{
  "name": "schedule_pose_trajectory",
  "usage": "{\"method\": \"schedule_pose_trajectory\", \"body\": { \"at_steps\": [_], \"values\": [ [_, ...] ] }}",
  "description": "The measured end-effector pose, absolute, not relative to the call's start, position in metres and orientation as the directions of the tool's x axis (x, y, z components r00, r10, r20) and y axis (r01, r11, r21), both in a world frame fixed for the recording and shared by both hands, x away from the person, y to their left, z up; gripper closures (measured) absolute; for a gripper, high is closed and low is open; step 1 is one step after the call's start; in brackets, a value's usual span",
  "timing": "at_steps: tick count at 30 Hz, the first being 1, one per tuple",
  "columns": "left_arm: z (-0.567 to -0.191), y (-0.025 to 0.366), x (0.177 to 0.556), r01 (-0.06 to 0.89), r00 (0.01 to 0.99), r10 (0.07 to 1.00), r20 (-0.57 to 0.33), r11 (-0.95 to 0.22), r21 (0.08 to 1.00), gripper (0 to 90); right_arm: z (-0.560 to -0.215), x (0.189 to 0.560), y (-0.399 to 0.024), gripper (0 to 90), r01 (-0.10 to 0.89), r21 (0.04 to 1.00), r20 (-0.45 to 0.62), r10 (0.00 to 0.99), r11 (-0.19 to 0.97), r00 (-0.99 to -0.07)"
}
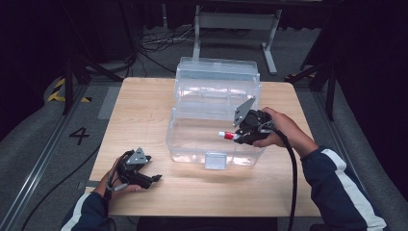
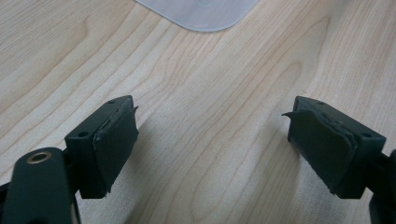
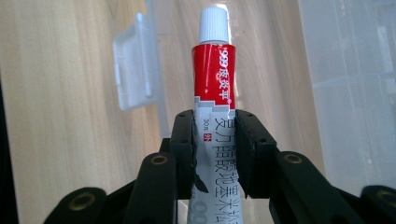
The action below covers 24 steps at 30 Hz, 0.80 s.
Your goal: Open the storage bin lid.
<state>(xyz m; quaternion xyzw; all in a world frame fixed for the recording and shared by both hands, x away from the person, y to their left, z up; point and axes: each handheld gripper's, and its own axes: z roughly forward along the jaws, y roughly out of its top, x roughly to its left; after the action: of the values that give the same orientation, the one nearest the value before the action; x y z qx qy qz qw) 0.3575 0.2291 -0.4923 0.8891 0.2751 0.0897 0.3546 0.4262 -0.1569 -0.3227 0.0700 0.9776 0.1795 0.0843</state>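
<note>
The right tool (image 3: pixel 214 140) was clamped on a red-and-white tube (image 3: pixel 214 84), carrying it over the open clear box (image 1: pixel 192 144) on the desk (image 1: pixel 144 106). The left tool (image 2: pixel 212 144) rested wide open, empty. Next, probably lower and release inside.

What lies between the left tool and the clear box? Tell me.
Bare wooden table; the high view shows nothing between the open left tool and the clear box. The left gripper view shows bare wood too.
</note>
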Motion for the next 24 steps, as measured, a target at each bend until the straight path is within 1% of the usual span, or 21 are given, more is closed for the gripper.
{"method": "schedule_pose_trajectory", "body": {
  "at_steps": [5, 10, 12, 13, 24],
  "values": [
    [-0.492, 0.229, 0.358, 0.425, 0.833, 0.553, -0.035, -0.597, 0.681, 16.0, -0.327, 0.435, -0.155, 70.6, 0.11, 0.358, -0.136, 0.168, 0.927, -0.976],
    [-0.492, 0.229, 0.358, 0.425, 0.834, 0.551, -0.037, -0.597, 0.681, 15.9, -0.333, 0.443, -0.151, 70.6, 0.102, 0.32, -0.129, 0.15, 0.942, -0.98],
    [-0.492, 0.229, 0.358, 0.424, 0.834, 0.551, -0.037, -0.597, 0.681, 15.9, -0.336, 0.447, -0.149, 70.6, 0.099, 0.319, -0.131, 0.147, 0.943, -0.98],
    [-0.492, 0.229, 0.358, 0.424, 0.834, 0.55, -0.037, -0.597, 0.681, 15.9, -0.337, 0.448, -0.147, 70.6, 0.112, 0.314, -0.124, 0.158, 0.943, -0.98],
    [-0.492, 0.229, 0.358, 0.425, 0.834, 0.55, -0.038, -0.597, 0.681, 15.8, -0.351, 0.462, -0.143, 70.6, 0.091, 0.273, -0.126, 0.13, 0.958, -0.984]
  ]
}}
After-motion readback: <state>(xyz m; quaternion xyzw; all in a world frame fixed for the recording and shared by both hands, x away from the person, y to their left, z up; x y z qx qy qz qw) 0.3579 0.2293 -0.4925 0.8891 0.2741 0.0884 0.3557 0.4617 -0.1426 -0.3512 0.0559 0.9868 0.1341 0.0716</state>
